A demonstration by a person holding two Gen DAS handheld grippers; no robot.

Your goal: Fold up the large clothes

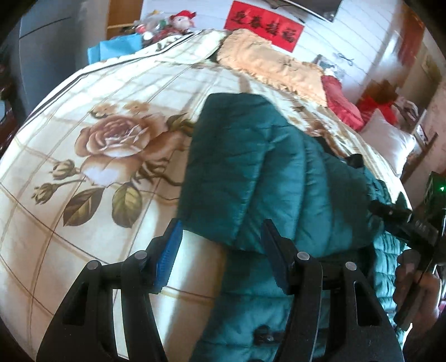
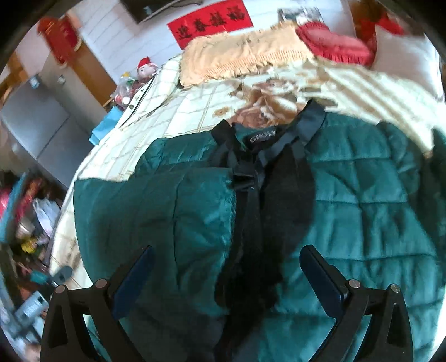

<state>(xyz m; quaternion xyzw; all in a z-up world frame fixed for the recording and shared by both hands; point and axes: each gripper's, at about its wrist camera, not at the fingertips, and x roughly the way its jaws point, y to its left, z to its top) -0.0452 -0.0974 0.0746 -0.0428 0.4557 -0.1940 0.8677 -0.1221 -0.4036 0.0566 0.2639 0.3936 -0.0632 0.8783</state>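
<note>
A dark teal quilted jacket [image 1: 259,172] lies on a cream bedspread with a rose print [image 1: 111,139]. In the right wrist view the jacket [image 2: 362,200] lies front up, its black lining and collar [image 2: 267,178] showing, with one side folded over the body. My left gripper [image 1: 220,250] is open and empty, hovering over the jacket's left edge. My right gripper [image 2: 227,267] is open and empty above the jacket's middle. The right gripper also shows at the right edge of the left wrist view [image 1: 401,220].
A beige fringed cushion [image 2: 245,53] and a red cushion [image 2: 334,44] lie at the head of the bed, with a white pillow [image 1: 390,139] beside them. A plush toy [image 1: 181,21] and clutter sit at the far corner. Floor clutter [image 2: 30,222] lies left of the bed.
</note>
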